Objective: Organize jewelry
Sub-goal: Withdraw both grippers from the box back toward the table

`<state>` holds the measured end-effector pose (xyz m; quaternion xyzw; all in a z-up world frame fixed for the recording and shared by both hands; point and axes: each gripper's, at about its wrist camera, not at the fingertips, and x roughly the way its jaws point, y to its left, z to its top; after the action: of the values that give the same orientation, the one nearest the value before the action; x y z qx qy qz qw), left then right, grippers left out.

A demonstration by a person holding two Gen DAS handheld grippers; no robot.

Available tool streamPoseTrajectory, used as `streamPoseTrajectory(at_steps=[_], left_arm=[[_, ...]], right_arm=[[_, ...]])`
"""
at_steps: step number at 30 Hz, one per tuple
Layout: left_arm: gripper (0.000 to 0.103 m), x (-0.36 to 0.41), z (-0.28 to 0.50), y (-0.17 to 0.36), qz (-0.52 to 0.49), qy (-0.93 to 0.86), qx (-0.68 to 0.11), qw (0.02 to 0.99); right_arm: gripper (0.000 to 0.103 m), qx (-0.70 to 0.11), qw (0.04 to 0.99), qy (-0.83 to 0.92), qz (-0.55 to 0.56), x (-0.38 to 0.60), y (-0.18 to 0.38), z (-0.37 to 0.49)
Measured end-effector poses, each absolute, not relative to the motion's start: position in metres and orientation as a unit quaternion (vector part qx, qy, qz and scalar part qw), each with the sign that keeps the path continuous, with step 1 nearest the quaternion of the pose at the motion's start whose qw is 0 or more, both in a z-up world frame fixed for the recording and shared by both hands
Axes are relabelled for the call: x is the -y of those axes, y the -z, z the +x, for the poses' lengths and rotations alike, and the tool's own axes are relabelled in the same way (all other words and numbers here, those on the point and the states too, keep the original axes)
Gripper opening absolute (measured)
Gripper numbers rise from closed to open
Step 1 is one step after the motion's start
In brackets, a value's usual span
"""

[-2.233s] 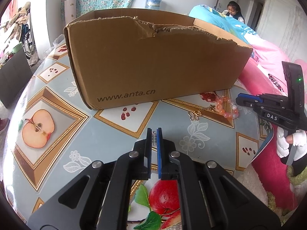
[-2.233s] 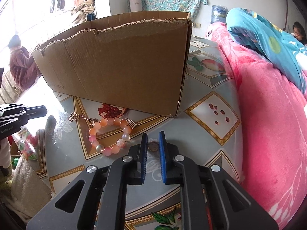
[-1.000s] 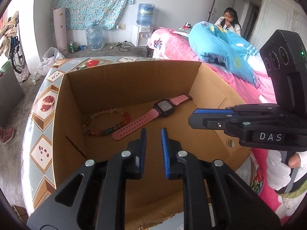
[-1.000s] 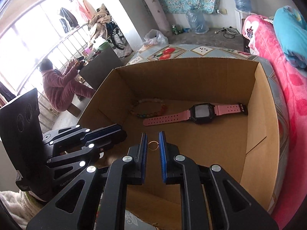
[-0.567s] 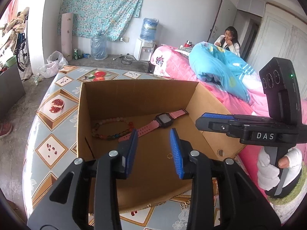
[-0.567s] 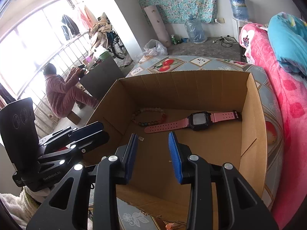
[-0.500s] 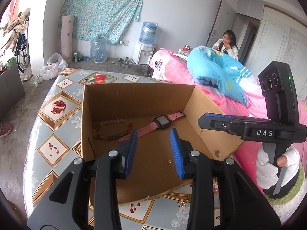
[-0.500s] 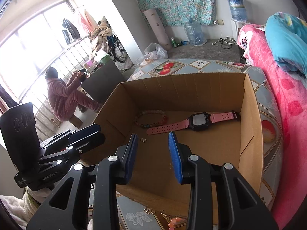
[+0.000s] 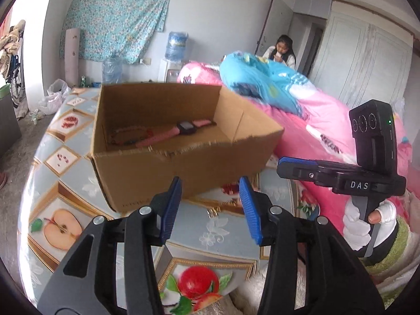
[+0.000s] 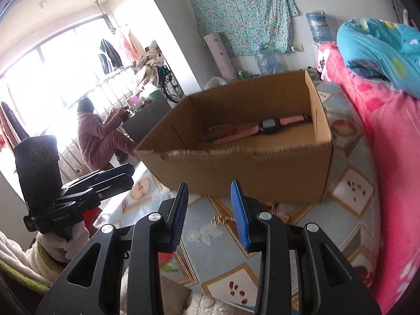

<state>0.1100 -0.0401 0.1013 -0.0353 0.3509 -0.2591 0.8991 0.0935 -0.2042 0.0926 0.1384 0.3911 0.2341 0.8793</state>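
Two grippers, both empty. Left gripper (image 9: 210, 207): jaws apart, having just been opening, nothing between them; it hangs over the patterned table (image 9: 183, 225), short of the cardboard box (image 9: 168, 162). Inside the box lie a bead bracelet (image 9: 128, 135) towards the left and a pink watch (image 9: 183, 128) to its right, touching or nearly so. On the table in front of the box, a small gold chain piece (image 10: 220, 219) and some pink beads (image 10: 278, 214) show just past the jaws, blurred; their exact form cannot be told. Right gripper (image 10: 210, 210): jaws apart, nothing between them, also over the table near the box front. Judgement: a drop into the box looks complete, and the step in hand is the return for the remaining pieces. The next move calls for lowering a gripper over the beads or chain and closing squarely on them without snagging the chain
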Motion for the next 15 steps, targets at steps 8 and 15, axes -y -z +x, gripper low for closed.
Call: streamPoseTrajectory(at_steps=[8, 15], left_arm=[[0.035, 0.082, 0.131, -0.036, 0.032, 0.244, -0.416, 0.876], [0.031, 0.110, 0.148, -0.017, 0.114, 0.249, -0.421, 0.865]], right_arm=[[0.033, -0.448, 0.861, -0.193, 0.146, 0.193, -0.028, 0.087], [0.033, -0.449, 0.857, -0.202, 0.153, 0.190, -0.018, 0.091]])
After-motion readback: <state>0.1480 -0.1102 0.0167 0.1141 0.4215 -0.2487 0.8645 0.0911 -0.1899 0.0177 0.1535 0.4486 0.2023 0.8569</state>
